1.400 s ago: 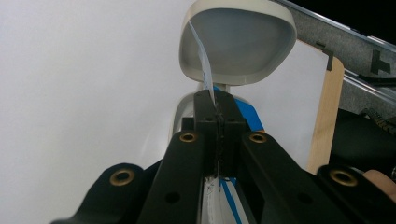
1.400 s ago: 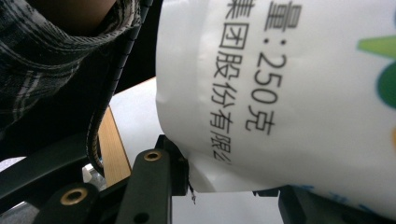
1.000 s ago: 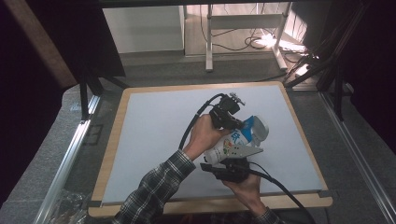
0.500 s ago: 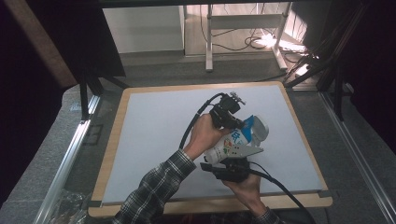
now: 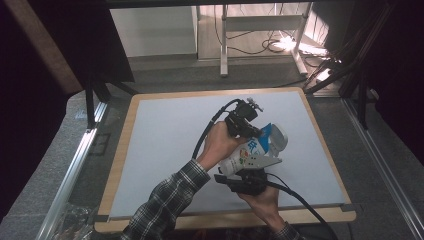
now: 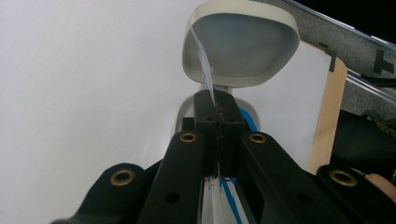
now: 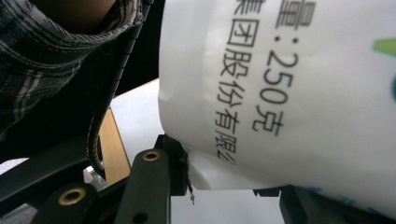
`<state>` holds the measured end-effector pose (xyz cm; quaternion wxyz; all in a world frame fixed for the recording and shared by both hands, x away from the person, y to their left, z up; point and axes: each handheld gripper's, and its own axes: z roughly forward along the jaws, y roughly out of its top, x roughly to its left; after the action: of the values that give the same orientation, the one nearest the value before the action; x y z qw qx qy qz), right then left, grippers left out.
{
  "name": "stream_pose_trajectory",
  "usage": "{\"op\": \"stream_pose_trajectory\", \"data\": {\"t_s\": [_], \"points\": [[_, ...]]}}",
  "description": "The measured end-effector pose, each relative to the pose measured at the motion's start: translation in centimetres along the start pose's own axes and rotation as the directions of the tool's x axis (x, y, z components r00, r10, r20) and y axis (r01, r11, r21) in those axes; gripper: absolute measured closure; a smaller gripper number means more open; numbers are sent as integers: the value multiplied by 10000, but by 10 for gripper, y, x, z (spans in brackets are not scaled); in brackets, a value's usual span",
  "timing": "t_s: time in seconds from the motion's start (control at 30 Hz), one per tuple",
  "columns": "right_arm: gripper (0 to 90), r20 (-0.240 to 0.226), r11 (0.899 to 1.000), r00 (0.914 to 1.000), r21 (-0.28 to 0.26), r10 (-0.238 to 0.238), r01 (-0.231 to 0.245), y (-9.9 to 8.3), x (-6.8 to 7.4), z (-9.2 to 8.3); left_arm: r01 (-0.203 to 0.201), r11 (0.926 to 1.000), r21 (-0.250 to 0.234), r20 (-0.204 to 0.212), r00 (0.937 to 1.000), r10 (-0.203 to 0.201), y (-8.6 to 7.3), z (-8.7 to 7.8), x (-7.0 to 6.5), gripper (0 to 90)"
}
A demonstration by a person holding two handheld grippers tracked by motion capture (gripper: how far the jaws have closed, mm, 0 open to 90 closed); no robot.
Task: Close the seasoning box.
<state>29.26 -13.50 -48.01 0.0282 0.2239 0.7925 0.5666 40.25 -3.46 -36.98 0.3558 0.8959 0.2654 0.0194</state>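
Your left gripper (image 5: pixel 255 131) fingers pinched tight on thin top edge of white pouch (image 5: pixel 250 152); your right gripper (image 5: pixel 248 176) fingers clamp pouch's lower end; pouch held above bench (image 5: pixel 165 145), beside white bowl (image 6: pixel 243 44).

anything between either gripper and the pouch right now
Nothing visible. The left gripper is shut on a thin edge of the pouch near its white cap, and the right gripper is clamped on the pouch's lower end.
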Motion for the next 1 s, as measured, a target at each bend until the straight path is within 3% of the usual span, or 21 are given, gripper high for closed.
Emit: {"op": "stream_pose_trajectory", "data": {"t_s": [1.0], "points": [[649, -18, 10000, 10000, -90, -4, 4, 1, 0, 0, -40, 10000, 67, 7, 10000, 40, 2, -1, -1, 897]]}}
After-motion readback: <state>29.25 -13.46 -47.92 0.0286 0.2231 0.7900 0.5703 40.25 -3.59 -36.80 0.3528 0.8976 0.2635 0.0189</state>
